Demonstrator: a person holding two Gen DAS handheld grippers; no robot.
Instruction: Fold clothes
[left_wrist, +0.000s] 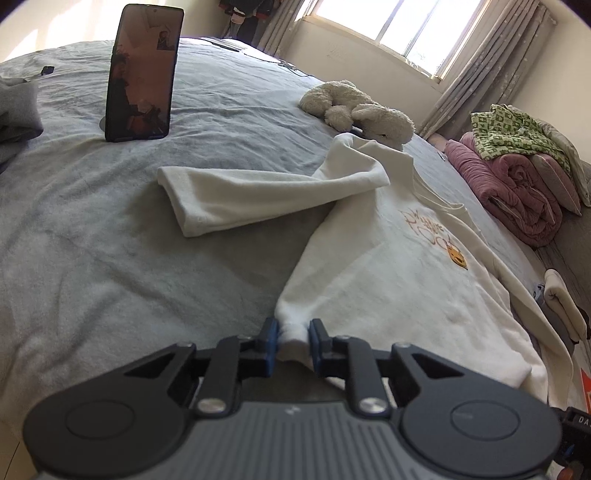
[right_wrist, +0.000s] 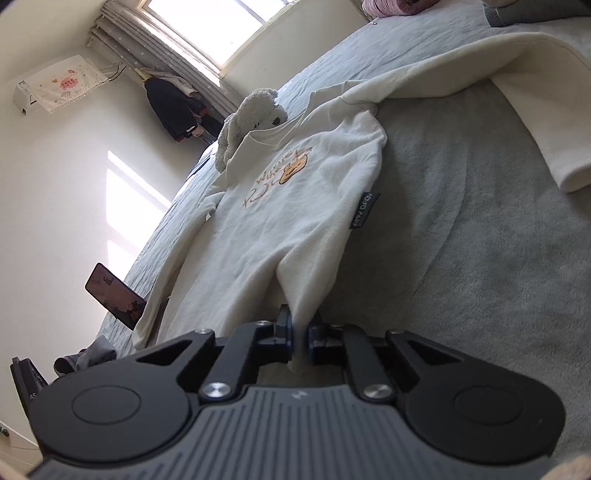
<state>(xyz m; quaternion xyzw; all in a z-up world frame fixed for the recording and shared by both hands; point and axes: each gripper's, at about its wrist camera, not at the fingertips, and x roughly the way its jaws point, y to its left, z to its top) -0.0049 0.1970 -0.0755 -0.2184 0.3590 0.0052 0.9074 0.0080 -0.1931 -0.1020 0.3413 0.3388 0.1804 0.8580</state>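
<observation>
- The sweatshirt (left_wrist: 388, 266) lay spread on the bed (left_wrist: 110, 240), print side up.
- The left gripper (left_wrist: 292, 334) had its fingers closed on the near left hem corner.
- The right gripper (right_wrist: 300, 328) pinched the near right hem corner.
- A phone (left_wrist: 142, 74) stood far left, a plush toy (left_wrist: 358, 109) beyond the collar.

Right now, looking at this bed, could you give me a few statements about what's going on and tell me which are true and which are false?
1. Both grippers pinch the white sweatshirt. True: left gripper, right gripper.
2. The phone lies flat on the bed. False: it stands upright.
3. A plush toy sits beyond the sweatshirt's collar. True.
4. The sweatshirt is already folded into a neat square. False: it lies spread out, sleeves extended.
5. The pink quilt is under the sweatshirt. False: it lies apart.
</observation>
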